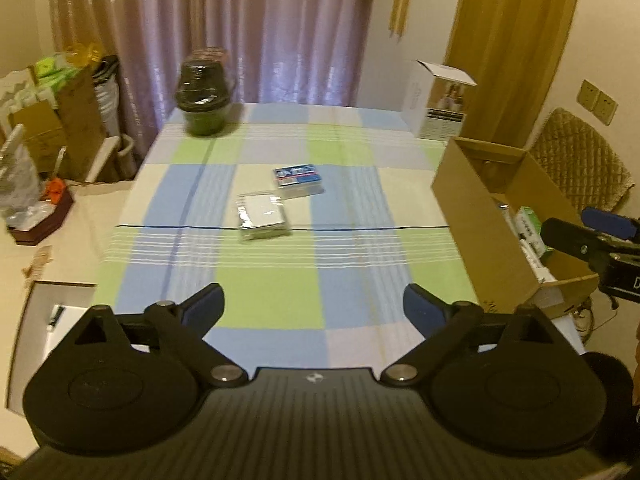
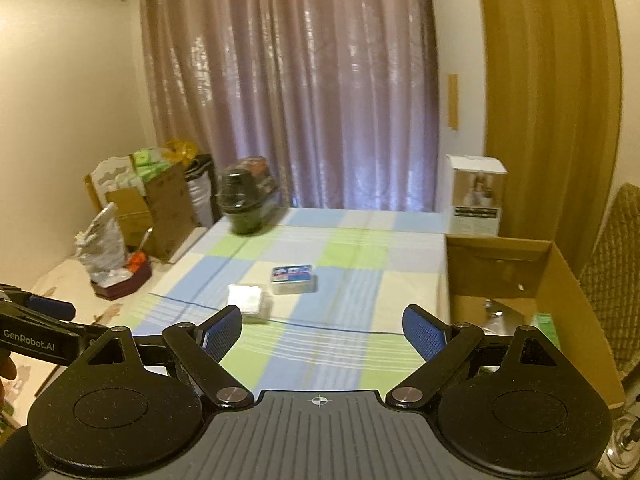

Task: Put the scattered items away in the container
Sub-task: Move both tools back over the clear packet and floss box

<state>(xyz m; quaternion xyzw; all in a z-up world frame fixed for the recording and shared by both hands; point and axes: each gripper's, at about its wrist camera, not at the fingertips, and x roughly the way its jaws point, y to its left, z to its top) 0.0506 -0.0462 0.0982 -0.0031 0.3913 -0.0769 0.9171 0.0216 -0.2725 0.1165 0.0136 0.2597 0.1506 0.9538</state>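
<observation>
Two small packs lie in the middle of the checked tablecloth: a silvery wrapped pack (image 1: 262, 217) (image 2: 250, 301) and, just behind it, a blue-topped pack (image 1: 298, 182) (image 2: 293, 279). An open cardboard box (image 1: 460, 216) (image 2: 500, 276) stands at the table's right edge, with a green-and-white carton (image 1: 532, 232) and other items inside. My left gripper (image 1: 314, 306) hangs open above the near part of the cloth, nothing between its blue pads. My right gripper (image 2: 322, 330) is open and empty too, near the box's left wall; in the left wrist view it shows at the right edge (image 1: 592, 236).
A dark green pot-like container (image 1: 202, 98) (image 2: 246, 200) sits at the table's far left corner. A white product box (image 1: 438, 100) (image 2: 476, 196) stands at the far right. Cartons, bags and a red tray (image 2: 120, 280) crowd the left side; a quilted chair (image 1: 580, 160) is behind the box.
</observation>
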